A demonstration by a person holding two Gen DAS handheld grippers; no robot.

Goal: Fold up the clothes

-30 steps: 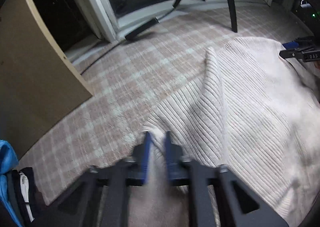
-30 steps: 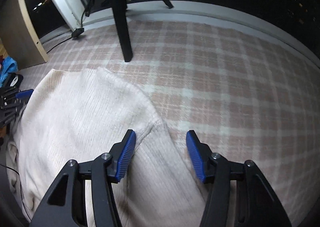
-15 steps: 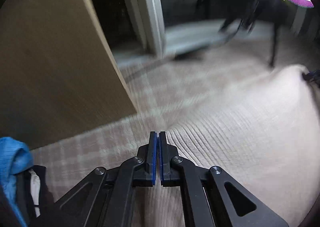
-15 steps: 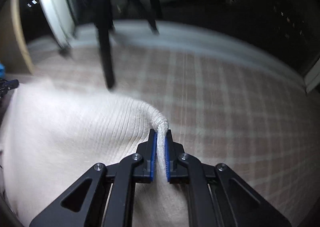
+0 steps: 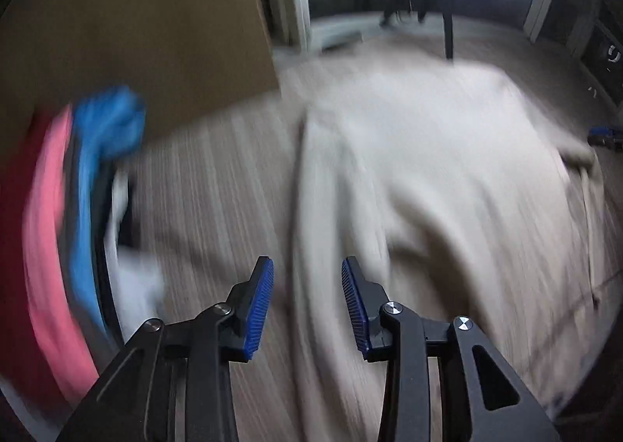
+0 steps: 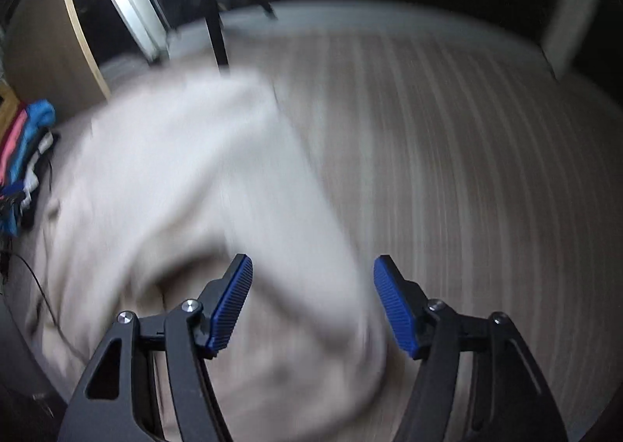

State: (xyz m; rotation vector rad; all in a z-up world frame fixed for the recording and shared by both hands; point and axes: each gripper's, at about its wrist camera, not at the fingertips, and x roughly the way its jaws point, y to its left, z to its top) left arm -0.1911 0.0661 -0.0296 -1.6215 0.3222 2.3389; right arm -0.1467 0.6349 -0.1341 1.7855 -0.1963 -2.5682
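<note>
showing on the left gripper two matte black linkage arms with triangular cut-outs, silver round screw heads at the pivots, and ribbed blue pads lining the inner faces of the fingers. wearing the same on the right gripper: black angular arms, silver screws, finely ridged blue pads tapering toward the tips.

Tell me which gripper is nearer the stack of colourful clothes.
Left. The left gripper hovers right beside the clothes stack; the right gripper is across the cream sweater from it.
</note>
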